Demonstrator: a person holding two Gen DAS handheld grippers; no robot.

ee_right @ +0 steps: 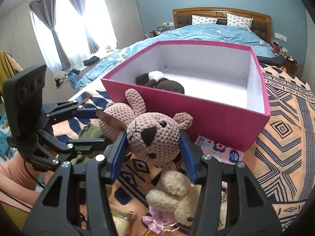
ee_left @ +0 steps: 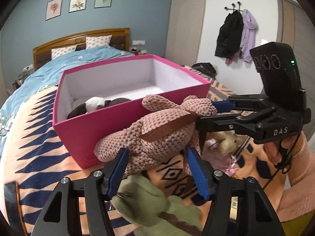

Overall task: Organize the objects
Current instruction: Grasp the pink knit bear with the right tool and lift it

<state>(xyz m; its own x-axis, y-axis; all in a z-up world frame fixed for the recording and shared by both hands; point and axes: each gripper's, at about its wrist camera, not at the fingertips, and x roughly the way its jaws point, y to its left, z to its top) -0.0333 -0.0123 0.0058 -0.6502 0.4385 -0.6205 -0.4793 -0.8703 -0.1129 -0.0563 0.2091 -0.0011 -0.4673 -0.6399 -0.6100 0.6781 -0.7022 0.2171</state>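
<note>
The pink knitted bear [ee_right: 155, 137] is held in the air just in front of the near wall of the pink box [ee_right: 196, 106], which stands open on the patterned blanket [ee_right: 285, 137]. The left gripper [ee_left: 155, 157] has its 2 blue pads clamped on the bear's body, and the right gripper [ee_right: 153, 143] has its pads clamped on the bear's head, one on each side.

Left of the box, the blanket is free up to the bed's edge, where a phone [ee_right: 83, 97] lies. Inside the box, a brown and white plush [ee_right: 159, 82] fills the near left corner; the rest of the white floor is open. Right of the box, the blanket is also free.

Under the bear, in front of the box, lie a green plush [ee_left: 153, 202], a cream plush in a pink dress [ee_right: 173, 196] and a tissue packet [ee_right: 220, 149] touching the box's near wall.
</note>
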